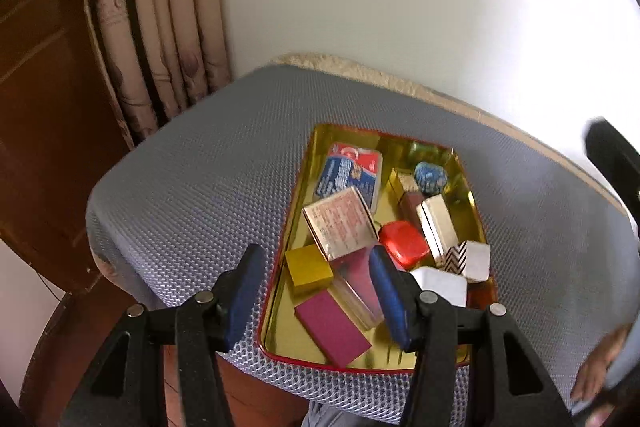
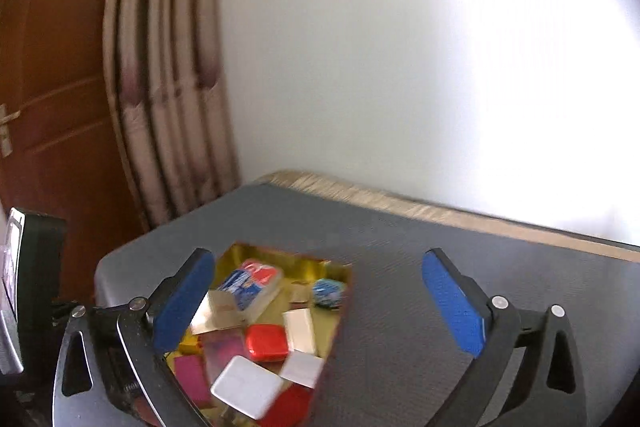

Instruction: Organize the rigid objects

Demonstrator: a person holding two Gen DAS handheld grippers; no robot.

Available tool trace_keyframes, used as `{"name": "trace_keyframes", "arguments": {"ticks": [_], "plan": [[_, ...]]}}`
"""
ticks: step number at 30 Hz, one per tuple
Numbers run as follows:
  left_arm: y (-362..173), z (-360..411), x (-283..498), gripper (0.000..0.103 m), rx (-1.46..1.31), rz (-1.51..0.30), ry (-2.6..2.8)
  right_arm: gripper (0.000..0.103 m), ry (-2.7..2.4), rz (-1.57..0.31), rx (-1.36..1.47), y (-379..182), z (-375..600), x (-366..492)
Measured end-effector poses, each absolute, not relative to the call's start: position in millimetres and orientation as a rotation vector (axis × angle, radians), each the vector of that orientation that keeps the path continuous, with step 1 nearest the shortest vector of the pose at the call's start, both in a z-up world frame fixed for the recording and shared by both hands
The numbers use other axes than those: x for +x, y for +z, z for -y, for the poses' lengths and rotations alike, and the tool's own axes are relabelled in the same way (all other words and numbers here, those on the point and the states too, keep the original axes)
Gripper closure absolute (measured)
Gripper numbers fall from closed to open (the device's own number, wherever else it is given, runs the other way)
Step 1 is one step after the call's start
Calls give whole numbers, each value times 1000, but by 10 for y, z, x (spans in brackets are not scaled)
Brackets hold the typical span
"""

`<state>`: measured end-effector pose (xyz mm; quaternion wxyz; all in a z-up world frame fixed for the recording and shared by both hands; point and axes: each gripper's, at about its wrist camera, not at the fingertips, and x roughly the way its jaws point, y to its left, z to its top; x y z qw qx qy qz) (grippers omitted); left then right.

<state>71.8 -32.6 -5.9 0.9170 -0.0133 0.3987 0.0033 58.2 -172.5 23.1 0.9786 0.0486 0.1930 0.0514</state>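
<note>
Blurred in the right wrist view, sharper in the left: shallow gold metal tray with red rim (image 1: 298, 187) on grey mesh cushion (image 1: 192, 187), packed with small rigid boxes, among them a glossy red rounded tin (image 1: 404, 243). Left tongs (image 1: 314, 297) spread wide, empty, over the tray's near corner. Right tongs (image 2: 320, 301) likewise apart, empty.

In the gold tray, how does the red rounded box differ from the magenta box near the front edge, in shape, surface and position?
The red rounded box has soft rounded corners and a glossy surface; the magenta box has sharp corners and looks matte. The red box lies near the middle of the gold tray, among other boxes; the magenta box lies near the front rim, longer and more slender. Both lie flat inside the tray, and neither tool holds them.
</note>
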Motion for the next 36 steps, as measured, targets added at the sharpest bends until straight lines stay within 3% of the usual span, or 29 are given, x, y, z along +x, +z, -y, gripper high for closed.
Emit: {"name": "trace_keyframes", "arguments": {"ticks": [8, 18, 23, 36], "plan": [[196, 320, 289, 47, 1, -708, 19, 0, 63, -381, 178, 260, 1869, 106], [326, 78, -185, 47, -12, -678, -33, 0, 33, -210, -55, 638, 1403, -619], [187, 32, -205, 47, -16, -706, -29, 0, 104, -354, 19, 445, 1336, -559], [81, 79, -249, 47, 39, -702, 8, 0, 23, -355, 79, 317, 1271, -670]]}}
